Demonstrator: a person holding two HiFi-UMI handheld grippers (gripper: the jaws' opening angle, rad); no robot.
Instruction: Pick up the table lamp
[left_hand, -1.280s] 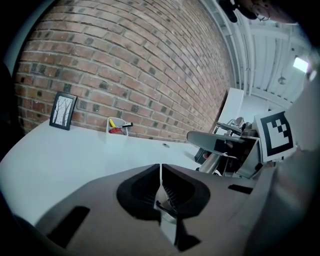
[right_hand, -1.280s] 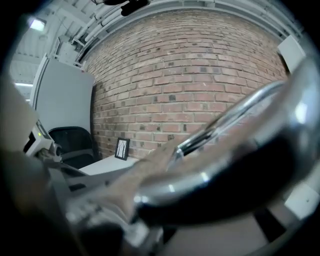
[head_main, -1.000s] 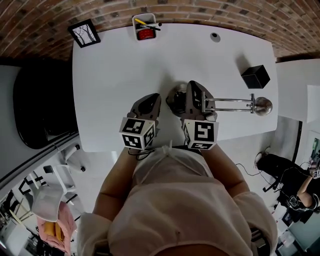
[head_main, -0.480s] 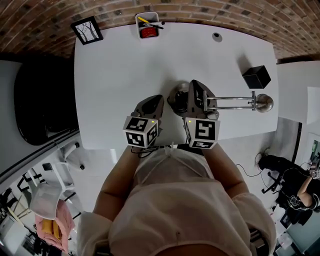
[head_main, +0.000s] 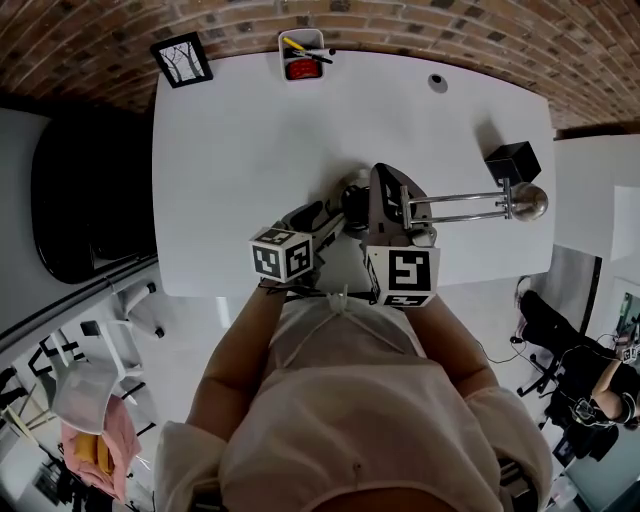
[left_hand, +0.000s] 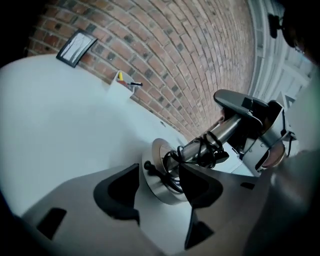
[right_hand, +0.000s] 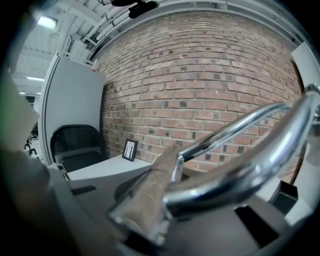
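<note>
My right tool (right_hand: 159, 212) pinches the table lamp (head_main: 458, 206); my left tool (left_hand: 159, 194), just spread, seemingly straddles its round base (left_hand: 156, 181).

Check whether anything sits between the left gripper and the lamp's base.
Nothing visible does. The left gripper has just been opening its jaws, and the lamp's round base lies right between their tips. Only the lamp's own cord is wound round the stem.

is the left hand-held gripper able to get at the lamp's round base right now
Probably yes: the left hand-held gripper has just been opening its jaws, which stand apart with the table lamp's round base between them; only the coiled cord lies close.
</note>
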